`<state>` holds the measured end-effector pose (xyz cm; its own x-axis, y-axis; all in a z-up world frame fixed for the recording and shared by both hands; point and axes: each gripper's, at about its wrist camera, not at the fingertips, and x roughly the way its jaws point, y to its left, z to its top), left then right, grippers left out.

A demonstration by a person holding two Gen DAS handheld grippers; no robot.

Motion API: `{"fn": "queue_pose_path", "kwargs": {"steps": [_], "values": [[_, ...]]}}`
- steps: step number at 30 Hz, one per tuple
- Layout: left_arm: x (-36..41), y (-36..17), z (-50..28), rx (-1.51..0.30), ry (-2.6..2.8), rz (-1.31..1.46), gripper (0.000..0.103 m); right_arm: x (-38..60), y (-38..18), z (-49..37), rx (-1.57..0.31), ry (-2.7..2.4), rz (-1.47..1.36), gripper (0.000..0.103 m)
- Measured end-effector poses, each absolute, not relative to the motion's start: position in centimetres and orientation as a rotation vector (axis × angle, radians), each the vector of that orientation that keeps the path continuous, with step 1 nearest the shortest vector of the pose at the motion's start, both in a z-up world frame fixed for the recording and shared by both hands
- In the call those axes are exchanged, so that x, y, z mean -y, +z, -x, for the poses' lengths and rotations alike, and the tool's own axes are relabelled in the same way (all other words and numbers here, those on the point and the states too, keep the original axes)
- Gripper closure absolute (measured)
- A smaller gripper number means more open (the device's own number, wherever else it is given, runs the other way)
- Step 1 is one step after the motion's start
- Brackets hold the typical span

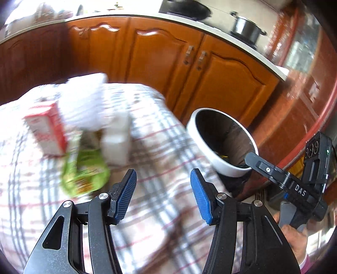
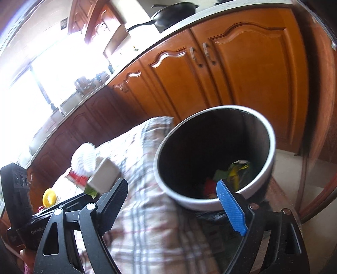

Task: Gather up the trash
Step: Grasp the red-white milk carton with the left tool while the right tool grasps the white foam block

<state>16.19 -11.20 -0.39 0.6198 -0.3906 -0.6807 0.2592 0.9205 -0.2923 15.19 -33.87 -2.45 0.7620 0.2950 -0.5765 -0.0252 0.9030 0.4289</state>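
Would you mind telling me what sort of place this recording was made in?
Most likely a home kitchen: wooden cabinets run under a countertop holding a pot and pan, beside a table with a checked cloth.

The cloth (image 1: 160, 147) covering the bench is white with a plaid of red and grey lines. On it, toward ten o'clock in the left wrist view, stands a red and white carton (image 1: 47, 128), with a bright green packet (image 1: 84, 172) printed in yellow and brown just below it and a plain white container (image 1: 115, 143) beside that. The trash bin (image 2: 267, 156) at the cloth's edge has a white rim and a dark inside, holding yellow, green and red scraps (image 2: 231, 175). The cabinets (image 1: 221, 88) are orange-brown wood. Both tools are black with blue ribbed pads (image 1: 200, 196).
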Motion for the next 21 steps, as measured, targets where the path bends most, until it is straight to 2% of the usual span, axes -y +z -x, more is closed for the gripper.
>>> {"fn": "queue_pose_path", "kwargs": {"steps": [9,21], "values": [[4.6,-1.1,-15.0,-0.8,-0.255,0.233,0.049,27.6,-2.8,-15.8,-0.733,0.275,-0.367,0.013],[-0.6,-2.0,-15.3,-0.787,-0.154,0.279,0.042,21.0,-2.6,-18.0,-0.761,0.349,-0.29,0.013]]}}
